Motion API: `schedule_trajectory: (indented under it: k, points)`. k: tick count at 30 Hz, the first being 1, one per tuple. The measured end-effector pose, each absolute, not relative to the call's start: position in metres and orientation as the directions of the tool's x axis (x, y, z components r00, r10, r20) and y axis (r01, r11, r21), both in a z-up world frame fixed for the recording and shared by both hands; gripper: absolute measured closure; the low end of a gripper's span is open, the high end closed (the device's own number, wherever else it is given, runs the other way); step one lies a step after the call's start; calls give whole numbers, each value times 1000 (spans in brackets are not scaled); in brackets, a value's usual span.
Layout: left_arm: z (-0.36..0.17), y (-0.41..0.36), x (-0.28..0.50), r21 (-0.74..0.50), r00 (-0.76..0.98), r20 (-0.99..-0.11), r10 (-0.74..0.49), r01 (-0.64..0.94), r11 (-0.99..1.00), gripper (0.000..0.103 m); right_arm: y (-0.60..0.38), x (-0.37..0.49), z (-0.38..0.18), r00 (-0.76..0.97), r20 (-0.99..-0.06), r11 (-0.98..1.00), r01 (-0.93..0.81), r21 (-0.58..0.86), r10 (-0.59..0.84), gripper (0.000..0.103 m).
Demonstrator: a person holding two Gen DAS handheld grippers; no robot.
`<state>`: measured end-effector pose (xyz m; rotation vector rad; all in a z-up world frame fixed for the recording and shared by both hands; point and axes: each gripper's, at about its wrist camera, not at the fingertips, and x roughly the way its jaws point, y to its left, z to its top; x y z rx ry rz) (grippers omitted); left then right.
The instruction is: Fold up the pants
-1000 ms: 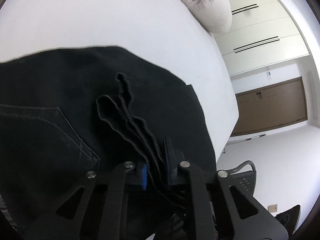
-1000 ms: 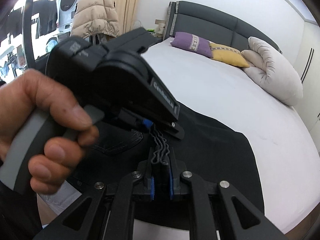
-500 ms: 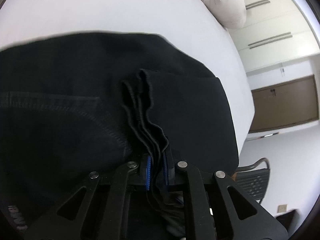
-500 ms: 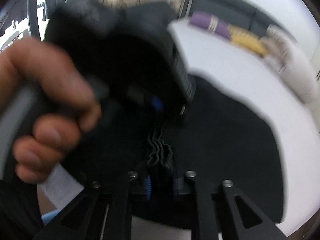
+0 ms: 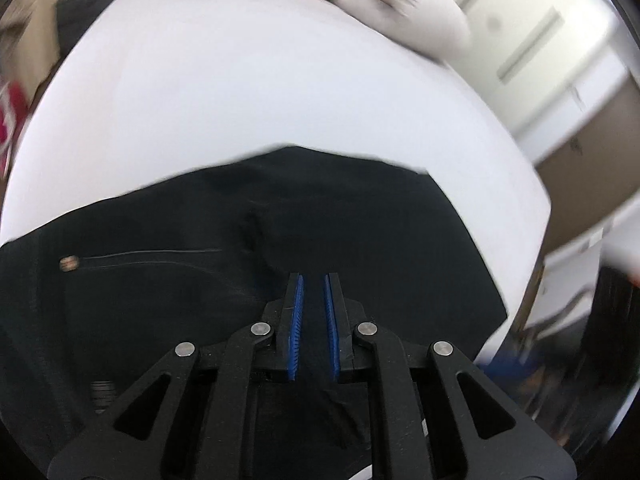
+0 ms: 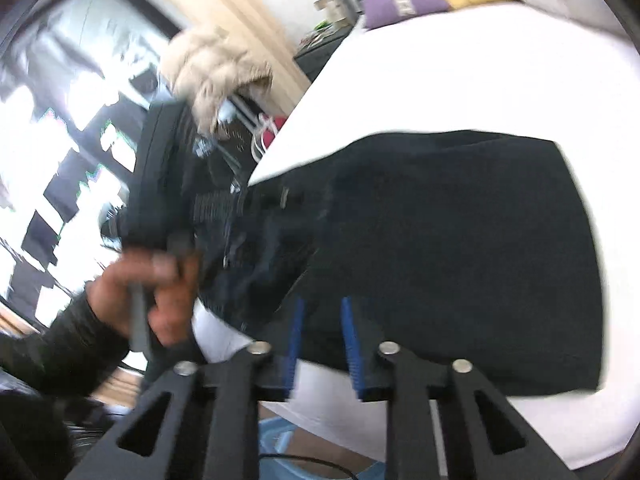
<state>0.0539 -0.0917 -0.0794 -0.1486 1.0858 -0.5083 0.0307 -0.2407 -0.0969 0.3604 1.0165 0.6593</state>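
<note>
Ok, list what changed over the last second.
The left gripper and the right gripper let go of the bunched edge of the pants and drew back, empty. The right jaws just opened, then eased in slightly. The pants stay lying on the bed.

One pants, two tongs, three pillows.

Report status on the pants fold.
Left gripper narrowly apart, no fabric seen pinched. Right gripper open, jaws just eased closer, empty. Black pants folded flat on bed. No obstruction seen.
</note>
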Motion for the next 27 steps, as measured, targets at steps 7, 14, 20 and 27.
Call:
schedule_trajectory:
  k: [7,14,20,27]
  points:
    - [-123,-136,25,-124,385,-867,-317,449,885,93,-339,121,-128,330,-524,591,-143,794,785,86]
    - [-132,-162,25,-107,385,-873,-298,447,888,93,-341,197,-184,290,-521,540,18,842,803,87]
    - [-132,-137,33,-112,383,-873,-301,445,888,93,-348,191,-215,245,-493,498,46,866,835,103]
    - [-129,-130,33,-96,397,-870,-293,448,889,93,-363,126,-207,208,-531,538,28,843,822,103]
